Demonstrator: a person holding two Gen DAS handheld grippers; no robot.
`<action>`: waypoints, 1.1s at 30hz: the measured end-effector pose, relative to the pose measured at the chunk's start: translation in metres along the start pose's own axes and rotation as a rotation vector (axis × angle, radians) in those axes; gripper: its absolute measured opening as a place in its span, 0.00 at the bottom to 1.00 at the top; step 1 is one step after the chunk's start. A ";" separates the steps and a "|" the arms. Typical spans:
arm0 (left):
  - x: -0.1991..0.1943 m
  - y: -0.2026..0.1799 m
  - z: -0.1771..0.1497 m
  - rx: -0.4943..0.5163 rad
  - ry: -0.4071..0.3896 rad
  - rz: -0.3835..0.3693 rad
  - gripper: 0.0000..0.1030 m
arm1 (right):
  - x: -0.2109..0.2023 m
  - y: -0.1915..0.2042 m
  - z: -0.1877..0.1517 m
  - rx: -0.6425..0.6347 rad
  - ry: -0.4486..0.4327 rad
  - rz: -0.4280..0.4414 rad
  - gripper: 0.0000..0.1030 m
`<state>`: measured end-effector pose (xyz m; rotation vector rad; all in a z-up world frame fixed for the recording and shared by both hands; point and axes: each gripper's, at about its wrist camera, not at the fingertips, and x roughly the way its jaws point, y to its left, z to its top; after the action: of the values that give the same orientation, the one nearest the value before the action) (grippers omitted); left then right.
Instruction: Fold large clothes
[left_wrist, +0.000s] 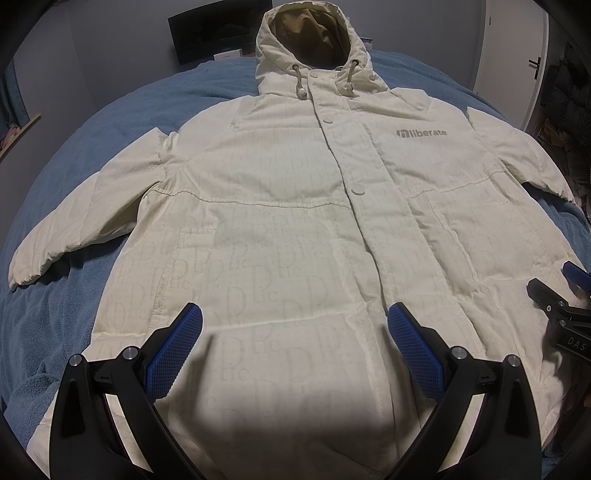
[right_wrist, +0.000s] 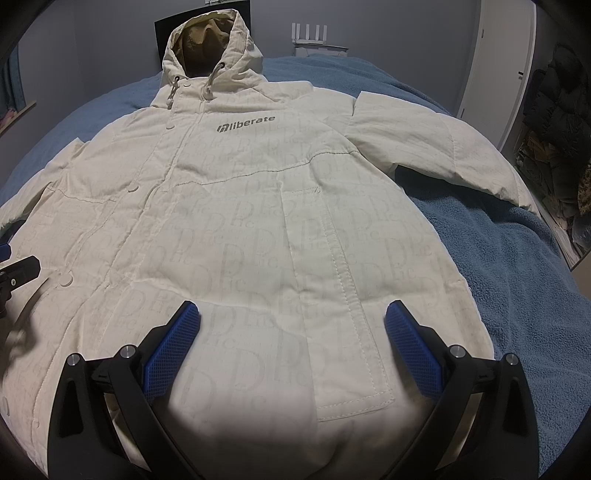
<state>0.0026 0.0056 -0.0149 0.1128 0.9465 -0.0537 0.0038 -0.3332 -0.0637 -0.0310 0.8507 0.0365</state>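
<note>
A white hooded jacket lay flat, front side up, on a blue blanket that covered the bed. It was snapped shut down the middle, and both sleeves spread out to the sides. The hood pointed away from the cameras and showed a tan lining. A grey "liberate" logo sat on the chest, and a faint letter pattern ran over the lower body. A patch pocket was stitched on the front panel seen in the right wrist view.

The left gripper hovered above the lower front of the jacket near the snap line, its blue fingers spread wide with nothing between them. The right gripper hung over the pocket area, its fingers also wide apart and empty. Whether either touched the fabric could not be told.

Beyond the bed stood a grey wall, a dark screen, a white door and a heap of dark clothes.
</note>
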 end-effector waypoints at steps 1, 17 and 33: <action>0.000 0.000 0.001 0.000 0.000 0.000 0.94 | 0.000 0.000 0.000 0.000 0.000 0.000 0.94; 0.002 -0.001 -0.001 0.000 0.004 -0.001 0.94 | 0.000 0.002 0.001 0.000 0.001 -0.001 0.94; -0.028 -0.006 0.043 0.088 -0.048 0.011 0.94 | -0.035 -0.084 0.072 0.298 -0.111 0.105 0.94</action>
<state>0.0200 -0.0056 0.0323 0.1969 0.8957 -0.0874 0.0388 -0.4145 0.0109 0.2936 0.7394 0.0094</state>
